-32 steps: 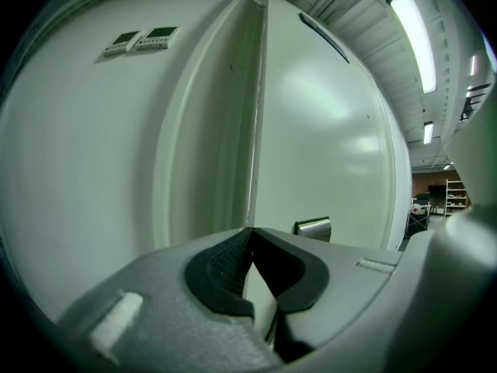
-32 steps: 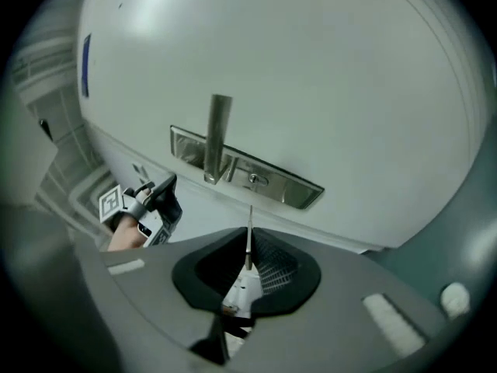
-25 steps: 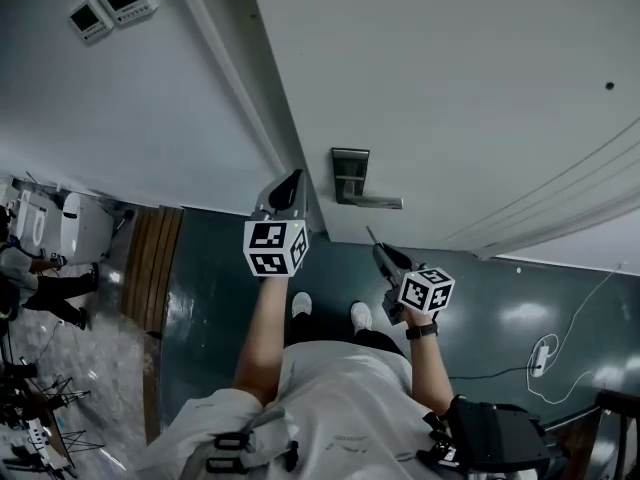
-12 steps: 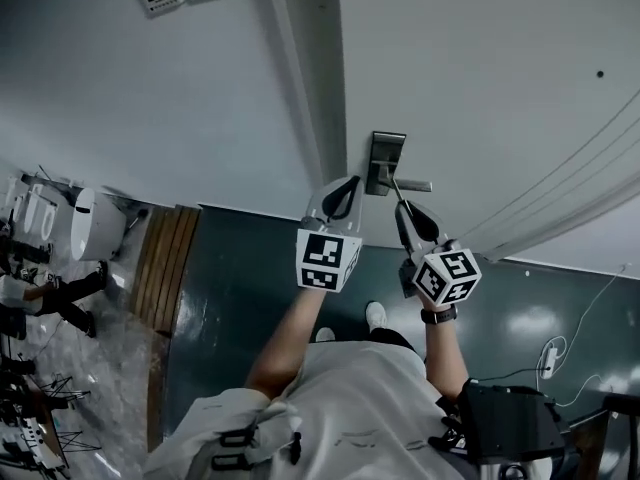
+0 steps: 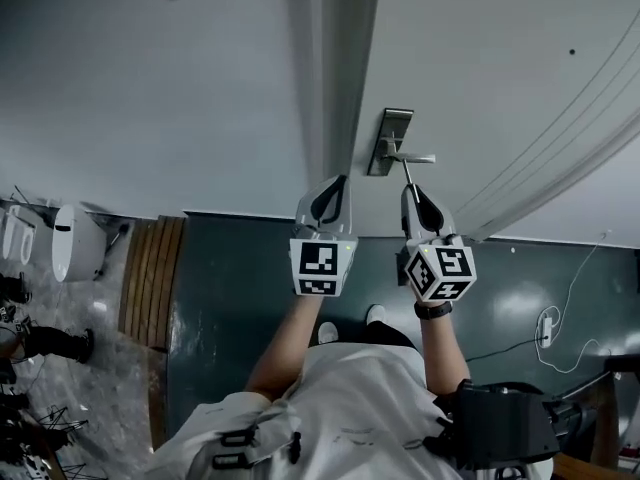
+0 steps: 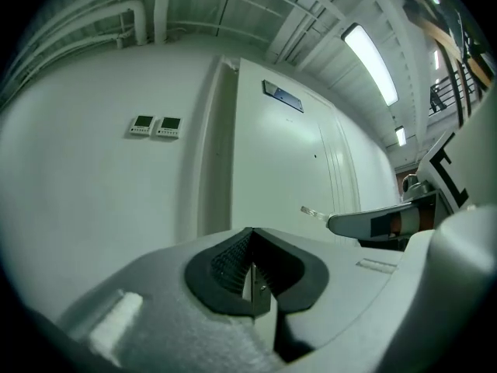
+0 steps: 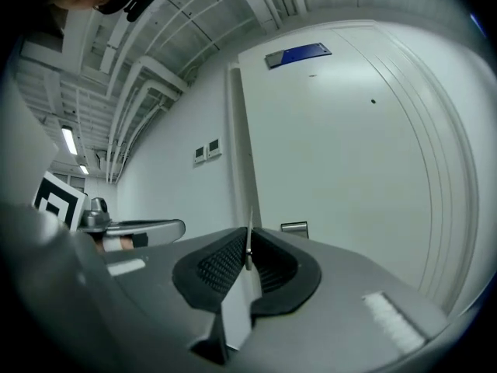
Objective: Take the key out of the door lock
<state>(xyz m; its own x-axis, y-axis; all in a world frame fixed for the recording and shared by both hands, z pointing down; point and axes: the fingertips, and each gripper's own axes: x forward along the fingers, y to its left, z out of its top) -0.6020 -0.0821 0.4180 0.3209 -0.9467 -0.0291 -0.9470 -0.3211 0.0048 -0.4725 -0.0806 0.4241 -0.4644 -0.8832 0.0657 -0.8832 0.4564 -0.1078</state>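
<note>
The grey lock plate (image 5: 389, 140) with its lever handle (image 5: 414, 158) sits on the white door (image 5: 480, 78), close to the door frame. My right gripper (image 5: 411, 190) is shut on a thin metal key (image 5: 407, 171). The key's blade points up at the lock, with its tip just under the handle. In the right gripper view the key (image 7: 248, 239) stands up between the pads, and the lock plate (image 7: 294, 228) lies just beyond it. My left gripper (image 5: 330, 188) is shut and holds nothing, level with the right one in front of the door frame.
The door frame (image 5: 335, 68) runs beside the lock, with white wall (image 5: 150, 88) to its left. Two wall control panels (image 6: 155, 125) hang on that wall. Below me lie a dark floor (image 5: 220, 268), wooden boards (image 5: 150, 278) and a cable (image 5: 560, 318).
Both grippers have risen from waist height towards the lock. The key's tip has come from well below the handle to just under it. Both grips are unchanged.
</note>
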